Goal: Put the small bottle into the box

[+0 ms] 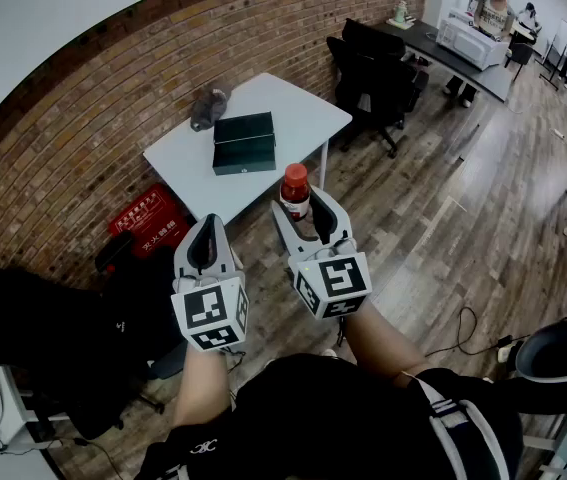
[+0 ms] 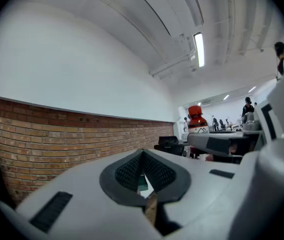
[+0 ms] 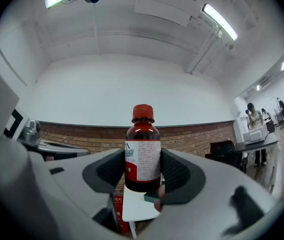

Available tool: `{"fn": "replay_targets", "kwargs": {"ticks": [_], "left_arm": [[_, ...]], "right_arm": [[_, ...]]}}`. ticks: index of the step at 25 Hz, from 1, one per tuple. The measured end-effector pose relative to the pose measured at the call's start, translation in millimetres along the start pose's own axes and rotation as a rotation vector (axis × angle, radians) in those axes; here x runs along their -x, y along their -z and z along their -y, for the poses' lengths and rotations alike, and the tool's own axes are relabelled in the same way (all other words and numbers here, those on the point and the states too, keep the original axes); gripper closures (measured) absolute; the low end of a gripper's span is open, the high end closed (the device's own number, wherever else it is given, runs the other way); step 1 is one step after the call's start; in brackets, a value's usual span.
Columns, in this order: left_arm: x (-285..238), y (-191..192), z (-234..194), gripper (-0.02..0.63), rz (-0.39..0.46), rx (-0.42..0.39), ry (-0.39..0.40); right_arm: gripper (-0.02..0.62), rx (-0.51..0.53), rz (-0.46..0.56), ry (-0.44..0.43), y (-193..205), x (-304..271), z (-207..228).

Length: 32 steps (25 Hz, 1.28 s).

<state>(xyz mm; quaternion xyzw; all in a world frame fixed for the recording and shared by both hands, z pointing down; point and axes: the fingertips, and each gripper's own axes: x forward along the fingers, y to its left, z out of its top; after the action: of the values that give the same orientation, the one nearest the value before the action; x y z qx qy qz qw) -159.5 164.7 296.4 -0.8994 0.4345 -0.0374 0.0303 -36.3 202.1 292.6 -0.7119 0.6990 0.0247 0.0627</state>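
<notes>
A small brown bottle [image 1: 295,190] with a red cap and a white label stands upright between the jaws of my right gripper [image 1: 305,210], which is shut on it. In the right gripper view the pads press on both sides of the bottle [image 3: 143,149]. My left gripper [image 1: 208,233] hangs beside it, shut and with nothing in it. Both are held in the air, short of the white table [image 1: 298,103]. A dark green box [image 1: 244,141] lies on that table with its lid down. The left gripper view shows the bottle [image 2: 197,118] off to its right.
A grey lump [image 1: 208,108] lies on the table behind the box. A red case [image 1: 150,223] stands on the floor by the brick wall. Black office chairs [image 1: 373,68] are to the table's right. A long desk [image 1: 463,58] with people is at the far right.
</notes>
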Motion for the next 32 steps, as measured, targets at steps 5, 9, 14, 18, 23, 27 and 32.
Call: {"fn": "replay_targets", "kwargs": {"ticks": [5, 9, 14, 18, 23, 27, 32], "left_arm": [[-6.7, -6.0, 1.5, 0.598, 0.006, -0.003, 0.007], [-7.0, -3.1, 3.5, 0.598, 0.001, -0.003, -0.001], [-7.9, -2.9, 12.7, 0.598, 0.005, 0.000, -0.007], [-13.1, -7.5, 25.2, 0.598, 0.008, -0.015, -0.007], [-23.7, -4.2, 51.0, 0.598, -0.004, -0.001, 0.009], [-30.3, -0.7, 77.4, 0.598, -0.002, 0.008, 0.011], [-31.0, 5.2, 103.3, 0.598, -0.005, 0.016, 0.000]], "right_arm": [[0.380, -0.016, -0.007, 0.004, -1.1, -7.2, 4.9], [0.380, -0.048, -0.003, 0.017, 2.7, -5.0, 11.6], [0.380, -0.062, -0.030, 0.015, 8.6, -0.4, 21.0], [0.380, -0.051, -0.026, 0.006, 6.3, 3.5, 28.8], [0.380, -0.062, -0.018, -0.010, 2.2, 11.4, 49.9], [0.380, -0.048, -0.014, -0.022, 2.4, 20.8, 68.6], [0.380, -0.046, -0.024, -0.037, 7.6, 34.8, 88.9]]}}
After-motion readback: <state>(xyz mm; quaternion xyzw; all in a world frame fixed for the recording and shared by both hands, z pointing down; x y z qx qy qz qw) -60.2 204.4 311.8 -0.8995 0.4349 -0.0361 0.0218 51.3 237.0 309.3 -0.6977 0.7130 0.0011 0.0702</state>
